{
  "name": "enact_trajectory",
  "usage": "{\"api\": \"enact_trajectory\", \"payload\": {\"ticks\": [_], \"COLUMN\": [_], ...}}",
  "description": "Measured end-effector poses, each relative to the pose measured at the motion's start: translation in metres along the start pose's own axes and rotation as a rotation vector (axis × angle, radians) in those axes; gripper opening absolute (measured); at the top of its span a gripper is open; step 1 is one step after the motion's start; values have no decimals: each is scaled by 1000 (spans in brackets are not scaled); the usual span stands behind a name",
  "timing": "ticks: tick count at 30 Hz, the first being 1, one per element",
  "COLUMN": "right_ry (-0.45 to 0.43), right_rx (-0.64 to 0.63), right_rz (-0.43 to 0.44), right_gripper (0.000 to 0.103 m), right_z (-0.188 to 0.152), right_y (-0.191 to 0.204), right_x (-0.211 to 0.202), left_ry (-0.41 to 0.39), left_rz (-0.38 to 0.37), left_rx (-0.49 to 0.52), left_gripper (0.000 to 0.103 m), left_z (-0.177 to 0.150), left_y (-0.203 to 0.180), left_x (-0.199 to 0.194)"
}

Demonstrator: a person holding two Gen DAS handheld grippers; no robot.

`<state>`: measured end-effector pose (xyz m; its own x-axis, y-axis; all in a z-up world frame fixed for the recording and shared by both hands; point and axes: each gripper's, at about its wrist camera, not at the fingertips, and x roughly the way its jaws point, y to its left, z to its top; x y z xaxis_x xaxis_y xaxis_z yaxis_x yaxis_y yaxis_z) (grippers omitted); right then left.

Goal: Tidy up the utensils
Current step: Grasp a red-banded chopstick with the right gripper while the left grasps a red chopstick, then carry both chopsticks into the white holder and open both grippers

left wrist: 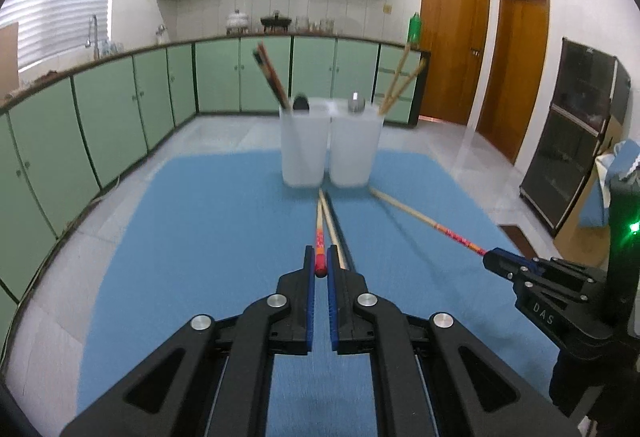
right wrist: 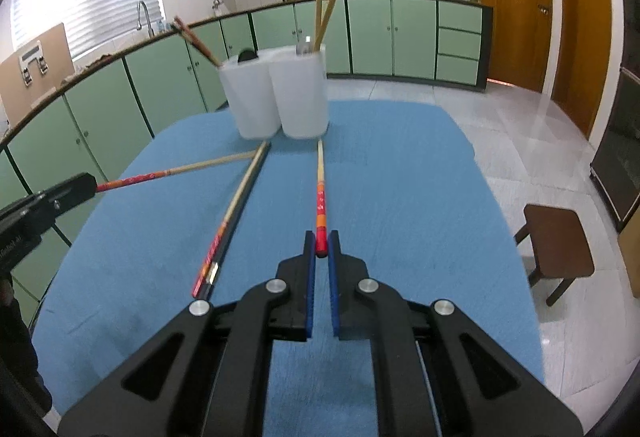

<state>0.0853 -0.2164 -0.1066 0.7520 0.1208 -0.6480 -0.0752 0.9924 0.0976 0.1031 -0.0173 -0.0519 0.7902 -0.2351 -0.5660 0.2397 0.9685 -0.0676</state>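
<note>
Two white cups stand side by side at the far end of the blue mat. The left cup (left wrist: 303, 143) holds dark chopsticks and a dark spoon; the right cup (left wrist: 355, 143) holds pale bamboo chopsticks and a metal spoon. My left gripper (left wrist: 321, 262) is shut on the red end of a red-handled chopstick (left wrist: 320, 237), which points at the cups. My right gripper (right wrist: 321, 243) is shut on another red-handled chopstick (right wrist: 320, 197). A third red-handled chopstick (right wrist: 228, 217) and a dark one lie on the mat between the grippers.
The blue mat (left wrist: 200, 237) covers a table. A brown stool (right wrist: 558, 249) stands on the tiled floor to the right. Green kitchen cabinets (left wrist: 120, 109) run along the left and back. A dark glass cabinet (left wrist: 576, 133) stands at the right.
</note>
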Motion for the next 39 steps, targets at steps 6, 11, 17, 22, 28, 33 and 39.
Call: {"api": "enact_trajectory", "payload": {"ticks": [6,11,17,22,28,33,39], "right_ry": [-59,-94,-122,-171,-225,-268,-295], "right_rx": [22,52,22,-53,-98,-118,-136], "right_rz": [43,113,160,157,151,132,98], "right_gripper": [5,5,5,5,5,5,5], "right_z": [37,77,134,181,232,272,304], "right_y": [-6,-10,-8,1,7,10,14], "right_x": [-23,-37,-48,-59,-67,-65,-49], "left_ry": [-79,-142,-184,-224,-291,-384,-453], "left_rz": [-27,-42,-53,-66,-81,-76,-46], "left_rx": [0,12,31,39,47,54,79], "left_gripper": [6,6,6,6,6,6,5], "left_z": [37,67,103,134,173,217,265], "left_y": [4,4,3,4,6,3,-2], "left_x": [-14,-18,-12,-10,-13,-13,8]}}
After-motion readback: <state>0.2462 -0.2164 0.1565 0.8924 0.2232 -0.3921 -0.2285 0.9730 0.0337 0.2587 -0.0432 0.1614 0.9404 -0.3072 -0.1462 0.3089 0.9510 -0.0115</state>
